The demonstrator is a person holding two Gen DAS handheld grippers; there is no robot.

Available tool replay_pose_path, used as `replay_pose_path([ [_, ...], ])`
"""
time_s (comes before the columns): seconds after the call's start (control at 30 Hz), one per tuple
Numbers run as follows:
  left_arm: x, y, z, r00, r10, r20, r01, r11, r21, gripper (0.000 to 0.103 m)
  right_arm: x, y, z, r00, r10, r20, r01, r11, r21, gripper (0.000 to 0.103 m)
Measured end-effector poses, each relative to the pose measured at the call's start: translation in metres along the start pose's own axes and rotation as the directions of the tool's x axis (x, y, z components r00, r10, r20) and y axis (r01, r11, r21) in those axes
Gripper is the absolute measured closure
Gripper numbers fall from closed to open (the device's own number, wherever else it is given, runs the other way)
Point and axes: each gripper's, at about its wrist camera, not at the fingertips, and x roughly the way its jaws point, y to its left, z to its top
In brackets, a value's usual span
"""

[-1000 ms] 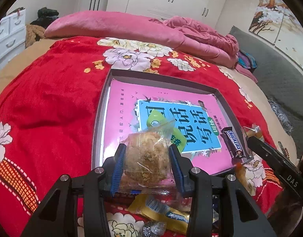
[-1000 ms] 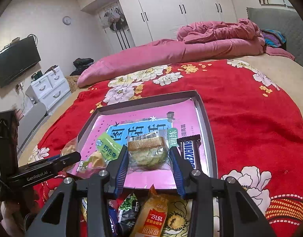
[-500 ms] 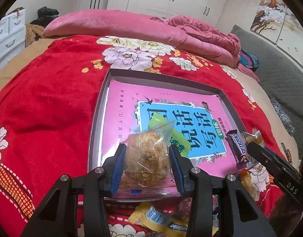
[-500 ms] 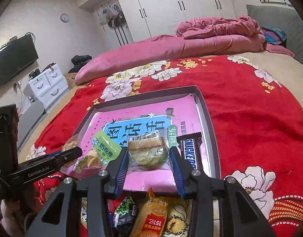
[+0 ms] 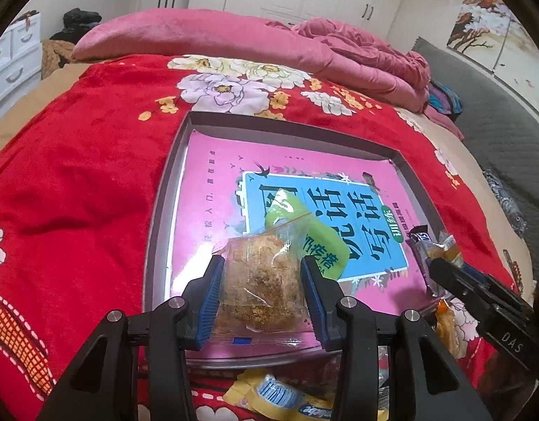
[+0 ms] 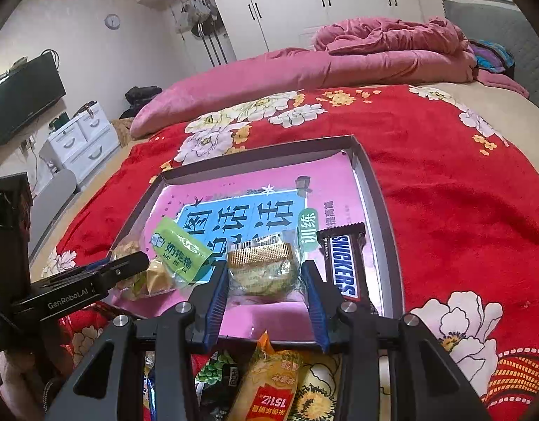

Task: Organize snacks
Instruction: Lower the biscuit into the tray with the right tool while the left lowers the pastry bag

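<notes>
A shallow grey tray lined with a pink book lies on the red bedspread. My left gripper is shut on a clear-wrapped brown floss cake with a green label, held over the tray's near left part. My right gripper is shut on a clear-wrapped green pastry with a gold strip, held over the tray's near edge. A Snickers bar lies in the tray by its right wall. The left gripper and its cake also show in the right wrist view.
Loose snack packets lie on the bedspread in front of the tray: a yellow one, an orange one and a dark green one. Pink bedding is piled at the far side. A white drawer unit stands left.
Both grippers have moved forward with their snacks, so they now hang further over the tray's near part. Both stay shut.
</notes>
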Motion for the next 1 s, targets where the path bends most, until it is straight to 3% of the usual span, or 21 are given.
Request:
replay_pose_path([
  [0.43, 0.001, -0.008, -0.002, 1.000, -0.025, -0.006, 0.025, 0.999, 0.025, 0.057, 0.010, -0.003, -0.004, 0.999, -0.017, -0.050, 0.018, 1.000, 0.015, 0.061],
  [0.6, -0.007, -0.005, 0.000, 0.999, -0.011, 0.033, 0.011, 1.000, 0.019, 0.057, 0.013, -0.008, -0.006, 0.997, -0.018, -0.069, 0.021, 0.999, 0.034, 0.061],
  [1.0, 0.002, 0.003, 0.000, 1.000, 0.019, -0.002, -0.019, 1.000, -0.012, 0.057, 0.013, -0.014, -0.008, 0.996, -0.036, -0.077, 0.041, 0.998, 0.057, 0.060],
])
